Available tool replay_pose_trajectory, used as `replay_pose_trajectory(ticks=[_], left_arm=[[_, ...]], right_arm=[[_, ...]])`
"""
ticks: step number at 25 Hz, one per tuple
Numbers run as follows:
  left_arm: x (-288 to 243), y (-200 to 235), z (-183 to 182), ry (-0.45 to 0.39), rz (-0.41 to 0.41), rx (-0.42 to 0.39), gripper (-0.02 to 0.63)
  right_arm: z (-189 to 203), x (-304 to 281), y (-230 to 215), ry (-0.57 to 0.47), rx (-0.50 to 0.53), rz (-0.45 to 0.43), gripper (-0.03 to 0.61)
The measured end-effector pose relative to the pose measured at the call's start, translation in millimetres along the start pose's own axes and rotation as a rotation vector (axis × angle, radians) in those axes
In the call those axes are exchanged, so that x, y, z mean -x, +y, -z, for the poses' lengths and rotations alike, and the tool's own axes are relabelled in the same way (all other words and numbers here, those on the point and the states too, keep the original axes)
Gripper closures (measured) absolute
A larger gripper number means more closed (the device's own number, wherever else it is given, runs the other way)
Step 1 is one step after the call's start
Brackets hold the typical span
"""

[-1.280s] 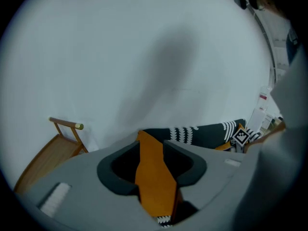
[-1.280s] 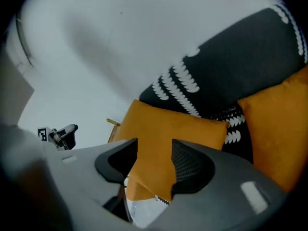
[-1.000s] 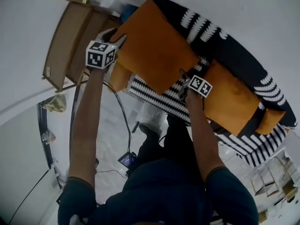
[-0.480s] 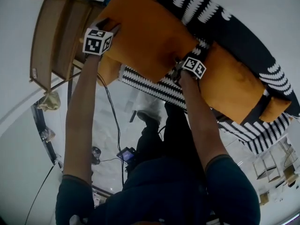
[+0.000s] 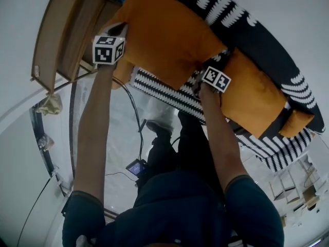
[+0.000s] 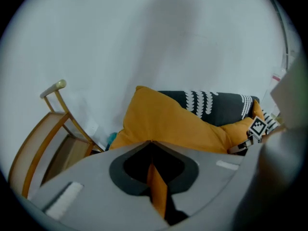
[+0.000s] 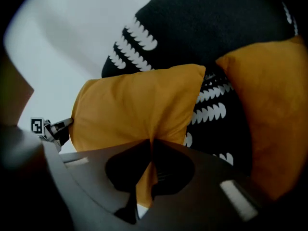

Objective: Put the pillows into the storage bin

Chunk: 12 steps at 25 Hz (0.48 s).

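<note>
Orange cloth fills both gripper views. We hold one pillow (image 5: 169, 40) up between the two grippers. The left gripper (image 6: 151, 143) has its jaws pressed together on a thin fold of the pillow's edge, and a strip of orange runs down between them. The right gripper (image 7: 150, 144) is clamped the same way on the opposite edge, with a fold of the same cloth pinched in its closed jaws. In the head view the left gripper sits at the pillow's left side, near a wooden chair (image 5: 61, 40). The right gripper is at the pillow's lower right corner, just above a black-and-white striped edge.

That striped edge and the black cloth with white scallop marks behind it look to us like the bin (image 5: 257, 40), though we cannot be sure. The held pillow hangs over its left part. We cannot tell whether its underside touches the striped edge.

A second pillow (image 5: 252, 99), also orange, lies just right of the held one, between the striped edge and the black cloth. A third pillow (image 5: 298, 125) shows farther right as a small orange corner. A plain white wall (image 6: 144, 42) stands behind the chair and the bin.
</note>
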<state>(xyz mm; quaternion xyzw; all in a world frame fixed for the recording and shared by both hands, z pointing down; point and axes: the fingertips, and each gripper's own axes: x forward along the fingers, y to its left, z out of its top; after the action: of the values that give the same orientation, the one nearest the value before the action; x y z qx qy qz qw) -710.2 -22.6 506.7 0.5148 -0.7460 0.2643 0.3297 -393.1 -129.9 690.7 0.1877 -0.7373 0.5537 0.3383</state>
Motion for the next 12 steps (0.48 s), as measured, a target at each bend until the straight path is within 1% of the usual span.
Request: replay_pose_trajectory(ticks=[3, 7, 9, 12], left_arm=[[28.7, 11.5, 12.5, -0.041, -0.039, 0.067, 0.607], [75.0, 28.1, 40.7, -0.086, -0.089, 0.162, 0.607], [101.2, 40.5, 60.6, -0.104, -0.117, 0.222, 0.609], [143.2, 62.8, 96.7, -0.128, -0.174, 0.319, 0.607]], right_arm=[[-21.5, 24.0, 24.7, -0.054, 0.108, -0.021, 0.561], [-43.4, 47.5, 70.7, -0.09, 0.269, -0.054, 0.561], [-46.2, 54.4, 100.6, -0.091, 0.347, -0.075, 0.561], [-39.5, 58.1, 150.4, -0.072, 0.451, -0.116, 0.561]])
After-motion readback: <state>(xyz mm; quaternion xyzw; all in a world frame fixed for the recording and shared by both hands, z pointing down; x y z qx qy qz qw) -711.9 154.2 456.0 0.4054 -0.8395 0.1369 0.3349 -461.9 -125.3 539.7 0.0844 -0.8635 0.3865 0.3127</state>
